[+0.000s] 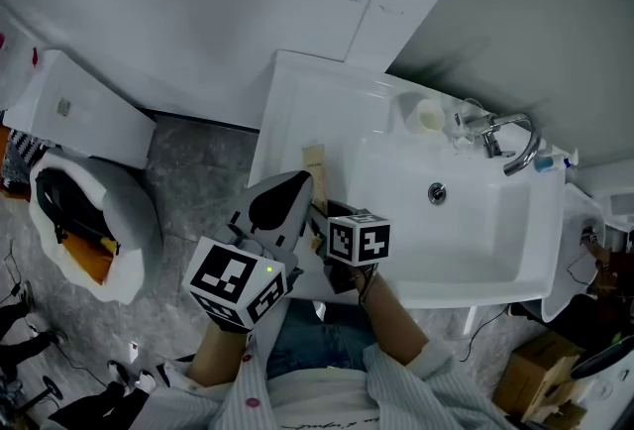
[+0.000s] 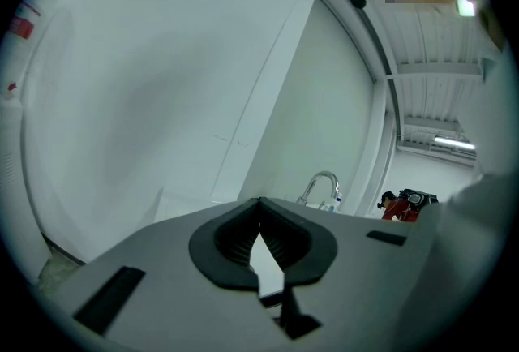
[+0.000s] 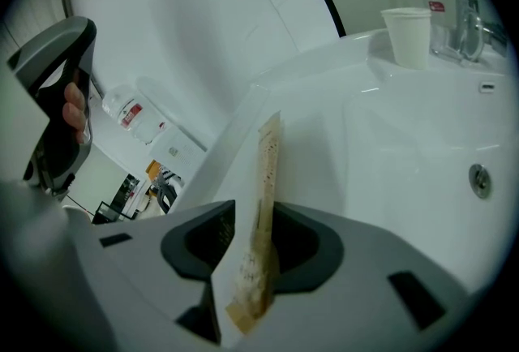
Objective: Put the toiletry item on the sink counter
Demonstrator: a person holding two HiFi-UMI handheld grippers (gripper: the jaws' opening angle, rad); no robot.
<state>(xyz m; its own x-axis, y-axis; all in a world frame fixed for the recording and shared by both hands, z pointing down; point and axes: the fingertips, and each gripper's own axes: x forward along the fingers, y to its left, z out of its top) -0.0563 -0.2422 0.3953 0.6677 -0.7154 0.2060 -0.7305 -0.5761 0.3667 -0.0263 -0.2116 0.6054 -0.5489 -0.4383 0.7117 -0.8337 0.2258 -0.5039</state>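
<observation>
- Bathroom shot, white pretty much everywhere: white wall, a toilet (image 1: 89,210) off to the left, and the white table (image 1: 297,101) that wraps round the basin (image 1: 466,250).
- Far side of the basin has the faucet (image 1: 510,136), with a paper cup (image 1: 429,115) just left of it. Neither matters for this job.
- The toiletry item is a thin, flat tan packet (image 1: 314,168). It sits over the left strip of the table, left of the basin and running near to far.
- The right gripper (image 3: 253,237) has its jaws spread, with the near end of the packet between them. The pads don't look to be squeezing it.
- From the right gripper view I can't say for sure whether the packet lies fully flat or leans on edge.
- The left gripper (image 2: 259,212) has its jaws pressed together at the tips, nothing in them. It hangs beside the right one, pointing across the table at the wall.
- My read: this is the let-go step, with the packet basically delivered.
- The next move should be pulling the right gripper straight back toward the near side with the jaws wide, so neither pad drags the packet off the near edge.
</observation>
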